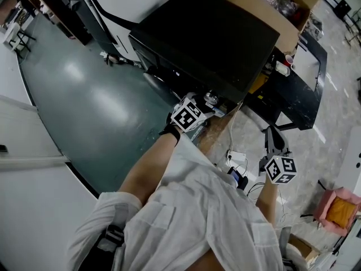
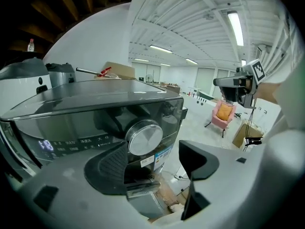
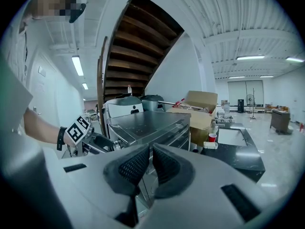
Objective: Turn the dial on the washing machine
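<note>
The washing machine (image 1: 208, 44) is a dark box seen from above, with its control panel facing me. Its round silver dial (image 2: 144, 137) sits on the glossy panel. My left gripper (image 2: 152, 168) is open right in front of the dial. The ribbed left pad (image 2: 107, 168) is just below and left of the dial, and the right finger (image 2: 195, 163) stands well clear of it. In the head view the left gripper (image 1: 206, 109) is at the machine's front edge. My right gripper (image 1: 273, 135) hangs off to the right. Its jaws (image 3: 150, 163) are shut on nothing.
An open cardboard box (image 1: 276, 4) stands behind the machine. A red cup (image 1: 289, 60) sits on a black sink counter (image 1: 304, 89) to the right. Cables and a power strip (image 1: 237, 160) lie on the floor by my feet. A pink chair (image 1: 338, 208) is at the far right.
</note>
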